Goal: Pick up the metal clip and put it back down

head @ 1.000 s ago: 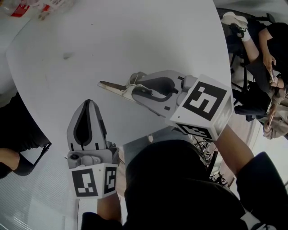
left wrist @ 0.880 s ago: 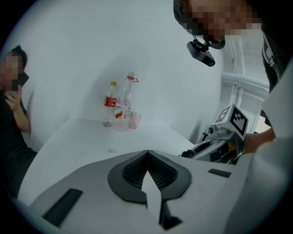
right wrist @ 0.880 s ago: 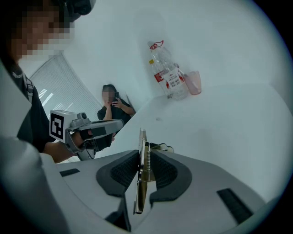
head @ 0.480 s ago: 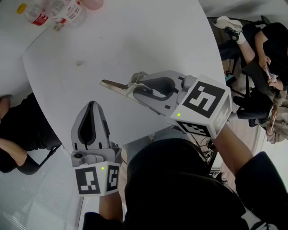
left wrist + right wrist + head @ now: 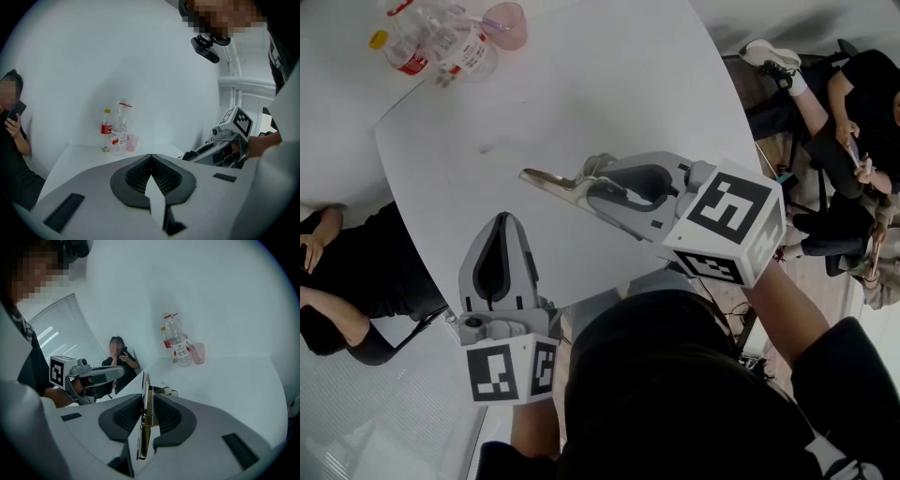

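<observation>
Thing: the metal clip (image 5: pixel 555 180) is gripped on edge by the right tool (image 5: pixel 598 184), seemingly raised above the white worktop (image 5: pixel 609 84).
Grip: the right tool is partly closed, clamped on it.
Spare: the left tool (image 5: pixel 499 223) is closed, with nothing held.
Progress: pick-up judged done; setting down is left.
Writing: red labels on the far-left bottles (image 5: pixel 441 47), unreadable.

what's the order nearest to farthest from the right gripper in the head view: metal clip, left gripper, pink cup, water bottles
1. metal clip, clamped in the right gripper.
2. left gripper, lower left.
3. pink cup and water bottles, together at the far table edge; too close to call.
</observation>
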A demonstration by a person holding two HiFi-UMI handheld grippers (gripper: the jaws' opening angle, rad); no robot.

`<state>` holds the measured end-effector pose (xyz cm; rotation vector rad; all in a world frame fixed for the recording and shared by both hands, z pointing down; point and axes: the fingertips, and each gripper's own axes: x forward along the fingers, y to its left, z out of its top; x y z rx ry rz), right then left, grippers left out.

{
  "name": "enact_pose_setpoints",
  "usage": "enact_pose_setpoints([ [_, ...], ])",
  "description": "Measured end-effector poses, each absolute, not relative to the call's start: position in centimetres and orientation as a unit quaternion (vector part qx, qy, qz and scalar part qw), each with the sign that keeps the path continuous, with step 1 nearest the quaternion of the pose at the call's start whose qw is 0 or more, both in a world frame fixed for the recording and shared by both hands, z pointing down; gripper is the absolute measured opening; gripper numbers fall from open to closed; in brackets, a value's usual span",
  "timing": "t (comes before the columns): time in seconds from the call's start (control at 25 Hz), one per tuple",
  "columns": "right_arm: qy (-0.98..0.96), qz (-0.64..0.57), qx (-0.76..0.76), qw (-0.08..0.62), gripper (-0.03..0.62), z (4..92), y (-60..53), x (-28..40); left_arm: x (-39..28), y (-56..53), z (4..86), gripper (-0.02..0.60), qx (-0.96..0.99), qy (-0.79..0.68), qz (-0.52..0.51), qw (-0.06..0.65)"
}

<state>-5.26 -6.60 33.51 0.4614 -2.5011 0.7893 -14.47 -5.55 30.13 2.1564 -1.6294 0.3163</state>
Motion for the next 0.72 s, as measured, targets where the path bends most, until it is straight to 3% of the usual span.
enact_pose_setpoints([
  [0.72, -0.931, 0.225, 0.205, 0.201, 0.095, 26.1, -6.7, -3.7, -13.7, -4.3, 24.4, 0.020, 0.790, -0.587, 0.106, 0.142],
])
